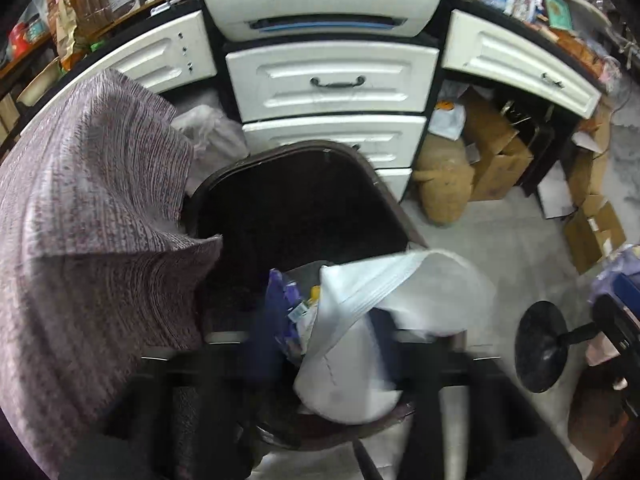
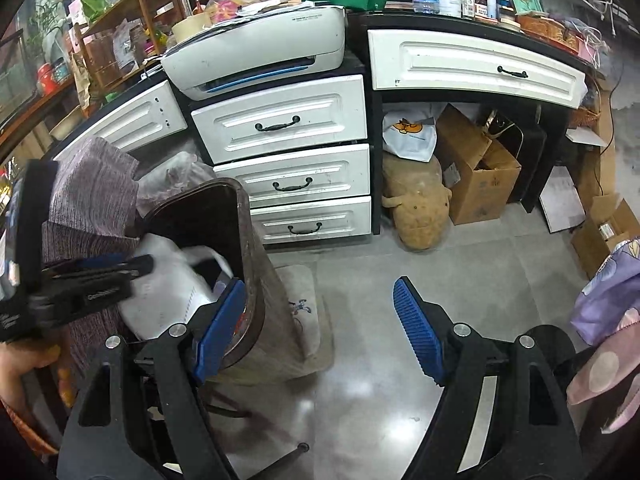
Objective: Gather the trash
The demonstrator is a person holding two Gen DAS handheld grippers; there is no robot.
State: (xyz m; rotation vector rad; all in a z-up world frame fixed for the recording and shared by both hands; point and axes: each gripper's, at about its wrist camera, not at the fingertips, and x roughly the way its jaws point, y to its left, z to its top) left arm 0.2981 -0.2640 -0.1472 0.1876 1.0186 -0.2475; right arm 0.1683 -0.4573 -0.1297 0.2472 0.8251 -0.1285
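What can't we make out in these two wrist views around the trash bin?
- Left gripper fingers: left wrist view, motion-blurred and partly behind the white bag.
- Trash bin interior: left wrist view, too dark.
- Bin's near wall: right wrist view, right gripper finger covers it.
- Purple wrapper: left wrist view, blurred, print unreadable.
- Grey knit cloth: hides the left of that view.

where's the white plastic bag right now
In both wrist views the white plastic bag sits in the mouth of the brown trash bin, just below the left gripper, in front of the white drawers.
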